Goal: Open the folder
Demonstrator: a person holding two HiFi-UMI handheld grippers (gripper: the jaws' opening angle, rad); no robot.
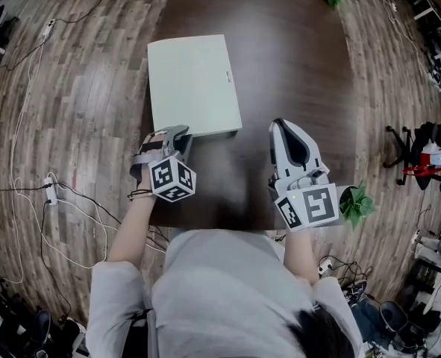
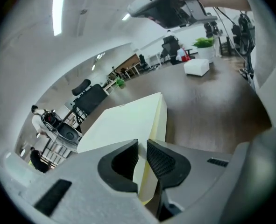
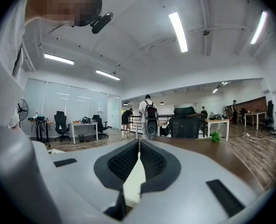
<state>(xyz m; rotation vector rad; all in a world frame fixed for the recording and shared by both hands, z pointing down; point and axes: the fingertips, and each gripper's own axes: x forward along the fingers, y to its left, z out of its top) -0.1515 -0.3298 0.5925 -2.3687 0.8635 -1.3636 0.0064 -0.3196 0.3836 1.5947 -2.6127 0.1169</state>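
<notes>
The folder (image 1: 194, 84) lies flat on the surface (image 1: 295, 73), toward its left side, in front of me. My left tongs (image 1: 177, 139) are at its near edge by the left corner, with that edge between them. My right tongs (image 1: 283, 127) are to the folder's right, apart from it. A plant (image 1: 357, 204) stands at the near right corner.

the pale green folder (image 1: 194, 84) lies flat and closed on the dark table (image 1: 295, 88), a small mark by its right edge, its near left corner pinched between the left gripper's (image 1: 181, 134) jaws.

Closed pale folder (image 1: 194, 86) on dark table (image 1: 295, 88)
</notes>
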